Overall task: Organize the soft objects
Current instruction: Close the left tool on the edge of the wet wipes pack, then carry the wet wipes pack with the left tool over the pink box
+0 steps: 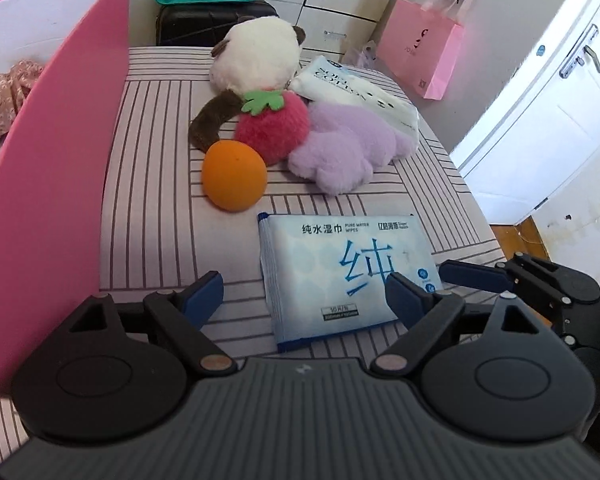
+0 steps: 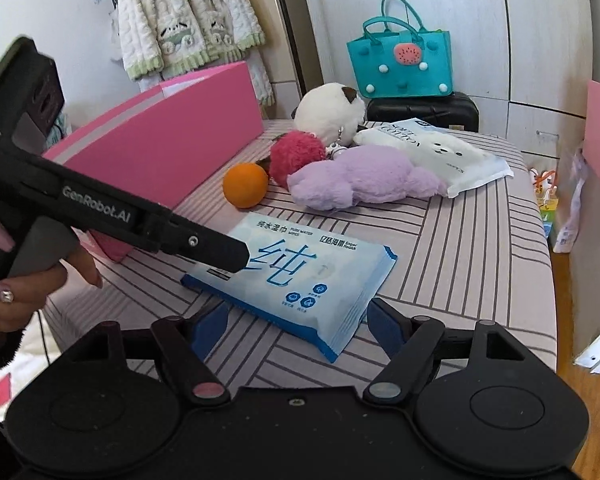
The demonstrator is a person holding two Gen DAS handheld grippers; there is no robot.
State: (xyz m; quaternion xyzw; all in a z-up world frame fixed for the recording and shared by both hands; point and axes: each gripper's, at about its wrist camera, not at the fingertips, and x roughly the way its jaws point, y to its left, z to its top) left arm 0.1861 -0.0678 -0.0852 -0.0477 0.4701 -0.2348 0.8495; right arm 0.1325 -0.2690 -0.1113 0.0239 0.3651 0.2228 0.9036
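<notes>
A blue wet-wipes pack lies flat on the striped table. My left gripper is open, its jaws on either side of the pack's near end. My right gripper is open, its jaws wide around the pack's near corner, and it also shows at the right of the left wrist view. Behind lie an orange ball, a red strawberry plush, a purple plush, a white plush and a white tissue pack.
An open pink box stands along the table's left side. A teal bag sits on a black case behind the table. A pink paper bag stands on the floor at the right.
</notes>
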